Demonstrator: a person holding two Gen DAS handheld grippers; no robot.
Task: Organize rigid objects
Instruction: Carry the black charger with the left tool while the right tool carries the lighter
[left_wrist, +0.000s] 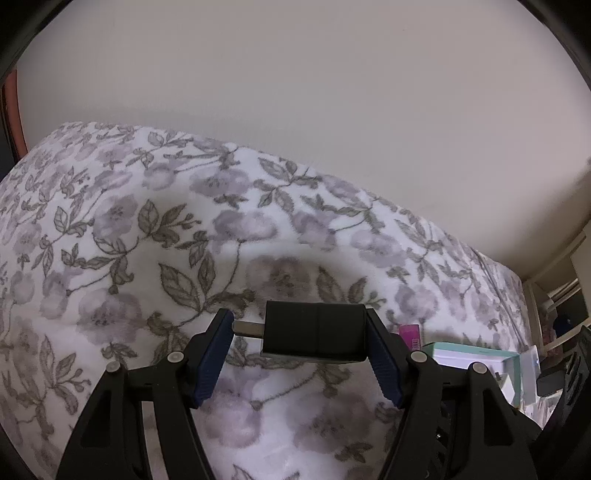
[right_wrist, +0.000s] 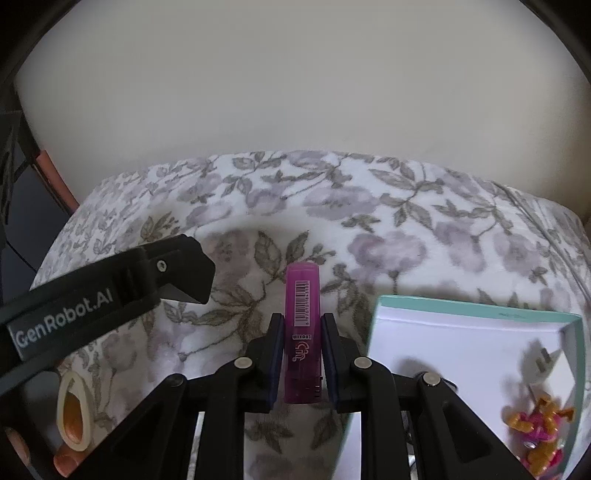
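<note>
My left gripper (left_wrist: 300, 334) is shut on a black plug adapter (left_wrist: 314, 330), held sideways above the floral blanket with its metal prongs pointing left. My right gripper (right_wrist: 302, 334) is shut on a purple lighter (right_wrist: 301, 332) with a barcode label, pointing away from me. A shallow white box with a teal rim (right_wrist: 476, 312) lies on the blanket right of the lighter. It holds a white plug (right_wrist: 543, 360) and a pink and orange toy (right_wrist: 535, 428). The box also shows in the left wrist view (left_wrist: 476, 350), low at the right.
A floral blanket (left_wrist: 147, 240) covers the bed under both grippers, against a plain pale wall. The left gripper's black body (right_wrist: 110, 291) reaches in from the left of the right wrist view. A cream and orange ring-shaped object (right_wrist: 74, 413) lies at lower left.
</note>
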